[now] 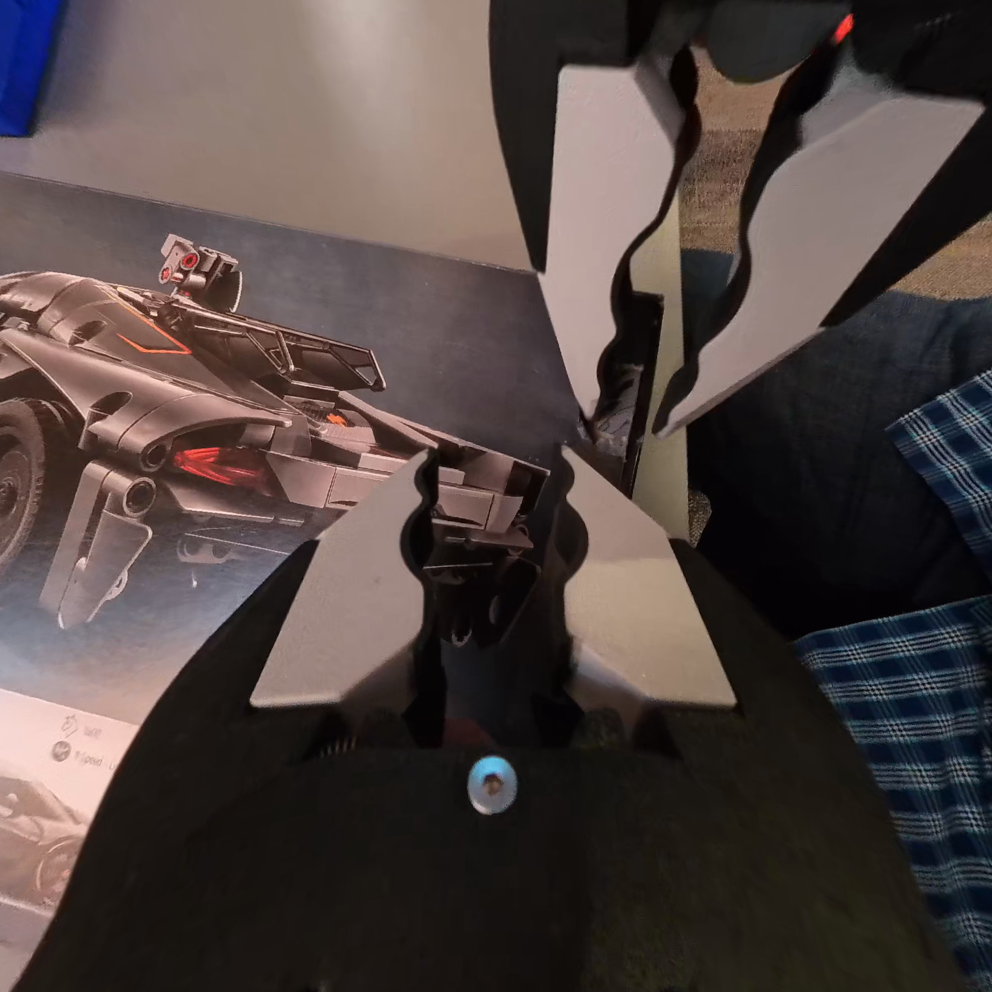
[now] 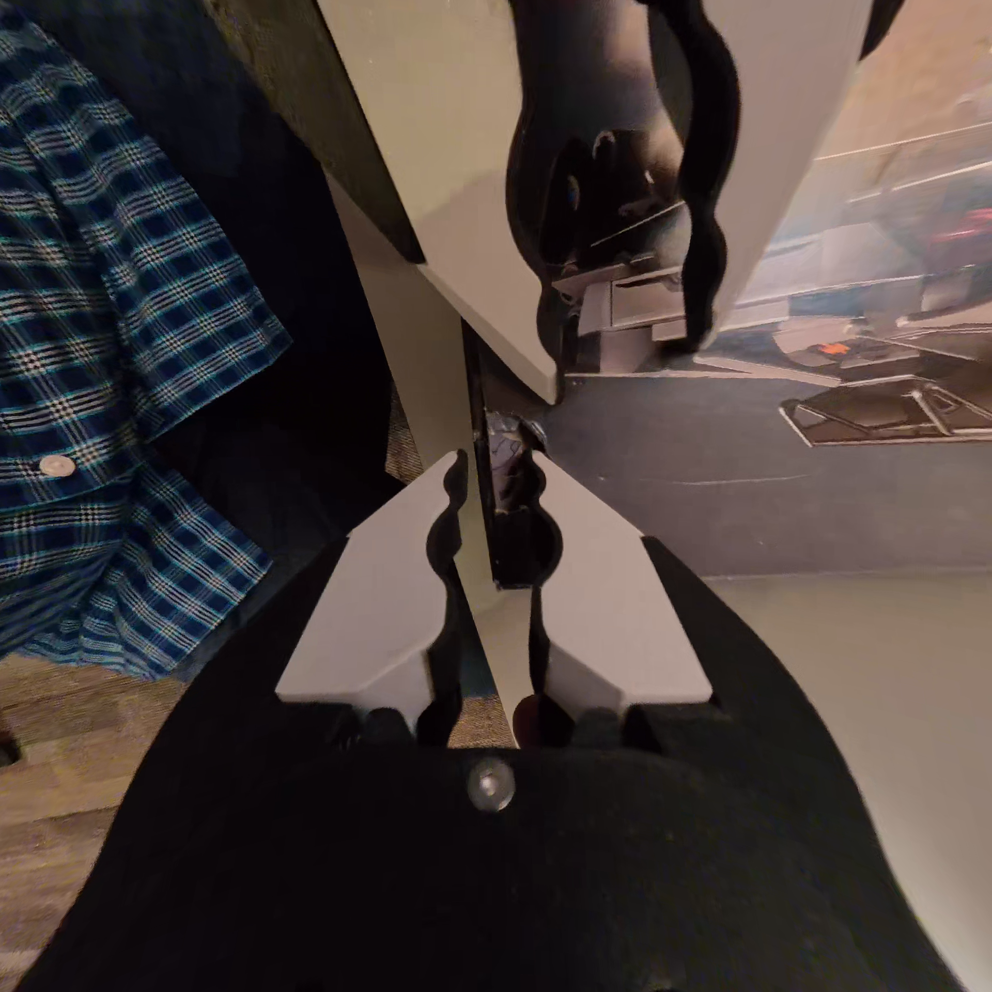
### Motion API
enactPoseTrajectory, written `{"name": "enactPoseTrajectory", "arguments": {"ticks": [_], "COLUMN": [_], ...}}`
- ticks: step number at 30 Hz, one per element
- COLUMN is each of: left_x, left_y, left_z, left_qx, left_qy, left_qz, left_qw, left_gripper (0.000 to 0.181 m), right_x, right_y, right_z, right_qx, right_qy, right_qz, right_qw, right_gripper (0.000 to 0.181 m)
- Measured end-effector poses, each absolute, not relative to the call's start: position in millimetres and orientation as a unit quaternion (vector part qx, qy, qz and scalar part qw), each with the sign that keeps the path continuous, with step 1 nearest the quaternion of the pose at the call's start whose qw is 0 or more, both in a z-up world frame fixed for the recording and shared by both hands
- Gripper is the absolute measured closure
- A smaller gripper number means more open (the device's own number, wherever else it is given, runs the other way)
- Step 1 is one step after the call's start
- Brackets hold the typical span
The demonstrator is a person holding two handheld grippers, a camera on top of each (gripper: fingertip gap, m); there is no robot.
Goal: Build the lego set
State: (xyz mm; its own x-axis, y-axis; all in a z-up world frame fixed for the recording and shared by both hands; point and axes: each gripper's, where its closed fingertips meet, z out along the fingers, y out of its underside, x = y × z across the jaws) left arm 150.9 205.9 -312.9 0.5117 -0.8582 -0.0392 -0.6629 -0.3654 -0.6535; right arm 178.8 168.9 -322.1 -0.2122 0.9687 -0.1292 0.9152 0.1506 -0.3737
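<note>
lego box (image 1: 279,376) lay flat on the pale table (image 1: 300,123), both grippers at its near corner.

in the left wrist view the box, printed with a dark car, filled the 9 o'clock side; the left gripper (image 1: 494,456) hovered over its printed face, fingers spread with nothing between them. the right gripper (image 1: 625,424) came in from 1 o'clock, jaws apart and straddling the box's thin side edge (image 2: 486,483), where a torn flap showed; whether the fingers touched it i could not tell. a person's blue plaid shirt (image 2: 107,257) sat at 3 o'clock.
</note>
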Motion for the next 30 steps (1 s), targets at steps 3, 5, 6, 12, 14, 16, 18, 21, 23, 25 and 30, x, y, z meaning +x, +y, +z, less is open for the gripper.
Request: {"name": "enactPoseTrajectory", "arguments": {"ticks": [3, 5, 6, 12, 14, 16, 18, 21, 23, 25, 30], "left_x": [150.5, 150.4, 150.3, 150.4, 150.5, 150.5, 150.8, 150.6, 150.8, 150.7, 150.8], "left_y": [206.0, 206.7, 206.8, 207.0, 206.8, 206.8, 206.6, 207.7, 208.0, 207.9, 211.6], "left_z": [-313.0, -314.7, -315.3, -316.2, -317.0, -317.4, -317.8, -317.9, -317.6, -316.9, -317.5], "left_qx": [-0.811, -0.811, -0.811, -0.810, -0.810, -0.811, -0.812, -0.811, -0.810, -0.810, -0.809], "left_qy": [0.473, 0.474, 0.475, 0.479, 0.477, 0.473, 0.472, 0.474, 0.475, 0.473, 0.473], "left_qz": [-0.156, -0.155, -0.154, -0.143, -0.147, -0.150, -0.151, -0.147, -0.147, -0.148, -0.135], "left_qw": [0.307, 0.305, 0.305, 0.306, 0.308, 0.310, 0.308, 0.308, 0.309, 0.313, 0.323], "left_gripper": [0.141, 0.141, 0.141, 0.145, 0.145, 0.145, 0.146, 0.148, 0.149, 0.149, 0.160], "right_x": [177.9, 177.5, 177.2, 177.4, 177.3, 177.2, 177.3, 177.6, 177.9, 177.9, 177.3], "right_y": [170.3, 168.7, 168.3, 165.9, 165.0, 164.6, 164.3, 164.0, 163.8, 164.9, 166.0], "right_z": [-321.4, -324.2, -324.8, -325.1, -324.2, -323.5, -322.8, -322.0, -322.3, -322.8, -325.1], "right_qx": [-0.618, -0.616, -0.616, -0.619, -0.622, -0.622, -0.621, -0.621, -0.618, -0.606, -0.596], "right_qy": [-0.760, -0.759, -0.757, -0.742, -0.726, -0.717, -0.709, -0.703, -0.715, -0.743, -0.773], "right_qz": [0.192, 0.205, 0.213, 0.257, 0.293, 0.315, 0.332, 0.342, 0.324, 0.283, 0.206], "right_qw": [0.064, 0.052, 0.046, 0.015, -0.006, -0.022, -0.038, -0.057, -0.048, -0.012, 0.067], "right_gripper": [0.167, 0.168, 0.169, 0.171, 0.170, 0.170, 0.170, 0.170, 0.171, 0.171, 0.174]}}
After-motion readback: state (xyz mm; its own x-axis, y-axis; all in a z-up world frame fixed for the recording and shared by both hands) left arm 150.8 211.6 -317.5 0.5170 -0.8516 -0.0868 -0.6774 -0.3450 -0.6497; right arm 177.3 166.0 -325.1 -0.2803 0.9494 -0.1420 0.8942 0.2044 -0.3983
